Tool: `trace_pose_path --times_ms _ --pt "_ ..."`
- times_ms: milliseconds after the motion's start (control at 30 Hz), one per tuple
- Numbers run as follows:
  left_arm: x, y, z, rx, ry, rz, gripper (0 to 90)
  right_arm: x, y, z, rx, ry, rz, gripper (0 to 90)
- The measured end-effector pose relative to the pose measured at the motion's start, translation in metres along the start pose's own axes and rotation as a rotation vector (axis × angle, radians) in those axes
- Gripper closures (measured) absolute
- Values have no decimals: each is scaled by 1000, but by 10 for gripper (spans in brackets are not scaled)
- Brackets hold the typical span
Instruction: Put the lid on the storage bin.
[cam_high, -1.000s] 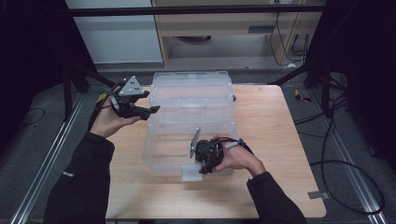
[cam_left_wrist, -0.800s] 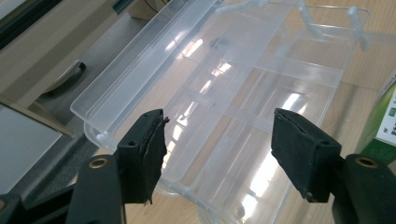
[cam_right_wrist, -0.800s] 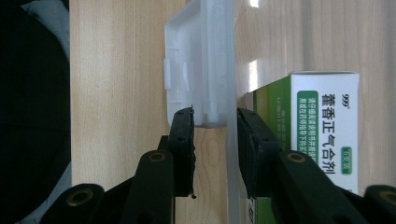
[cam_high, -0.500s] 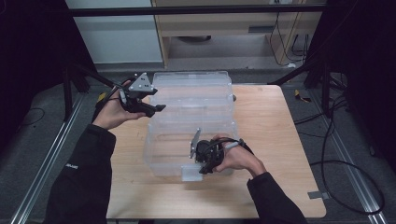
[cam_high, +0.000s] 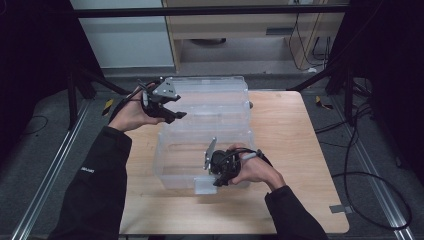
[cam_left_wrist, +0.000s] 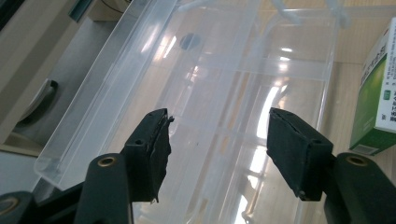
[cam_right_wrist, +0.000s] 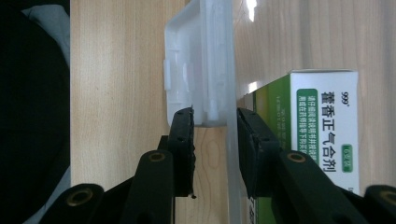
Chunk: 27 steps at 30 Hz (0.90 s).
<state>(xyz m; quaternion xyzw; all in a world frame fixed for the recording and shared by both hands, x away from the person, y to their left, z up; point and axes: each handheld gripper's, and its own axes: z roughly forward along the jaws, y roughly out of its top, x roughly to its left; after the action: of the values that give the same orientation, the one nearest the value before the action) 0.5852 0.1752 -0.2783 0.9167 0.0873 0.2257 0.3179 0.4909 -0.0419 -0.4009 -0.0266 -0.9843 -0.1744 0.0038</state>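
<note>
Claw, right (cam_high: 216, 176): clenched on the box's (cam_high: 210, 131) front wall at its white latch (cam_right_wrist: 198, 70), lower centre of the high view; in the right gripper view one pad sits outside by the latch and the other inside against the clear wall. Claw, left (cam_high: 175, 114): jaws apart with nothing between them, though they have just been closing a little; it hovers at the upper left, over the open lid (cam_left_wrist: 196, 93). Box sits mid-bench (cam_high: 300, 150), lid thrown back toward the top of the frame. Green-and-white carton (cam_right_wrist: 322, 130) lies inside, just beside the right claw. Judgement: thin clear plastic, so light, smooth and slippery, with walls that flex under a pinch; hinge and latch are probably the weak points. Best hold for the lid looks like its stiffer rim edge, not the flat panel. Keep the front-wall pinch to steady the base, since an almost empty box would likely slide on the wood.
</note>
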Motion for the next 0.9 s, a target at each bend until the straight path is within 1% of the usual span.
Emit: trace_pose_path --times_ms 67,100,167,233,367,467,500,567,733,767,900 --pt "1 3 3 3 -6 5 392 0 1 0 6 -1 -2 687" --pt "2 4 5 3 -7 8 393 1 1 0 10 0 6 687" --pt "3 6 7 7 -14 11 405 0 1 0 11 2 -2 687" --pt "4 8 9 7 -19 15 416 0 1 0 11 1 5 687" --pt "6 12 14 13 -33 24 428 0 1 0 8 2 3 687" --pt "7 13 19 23 -35 33 434 0 1 0 8 4 1 687" --pt "8 14 20 36 -41 33 434 0 1 0 9 4 0 687" --pt "8 15 24 37 -44 40 437 0 1 0 5 3 4 687" --pt "9 19 31 56 -59 47 439 -1 0 0 3 10 0 687" --pt "9 19 32 63 -61 53 442 -1 0 0 2 9 0 687" --pt "10 20 35 64 -67 47 447 -1 0 0 2 10 2 687"
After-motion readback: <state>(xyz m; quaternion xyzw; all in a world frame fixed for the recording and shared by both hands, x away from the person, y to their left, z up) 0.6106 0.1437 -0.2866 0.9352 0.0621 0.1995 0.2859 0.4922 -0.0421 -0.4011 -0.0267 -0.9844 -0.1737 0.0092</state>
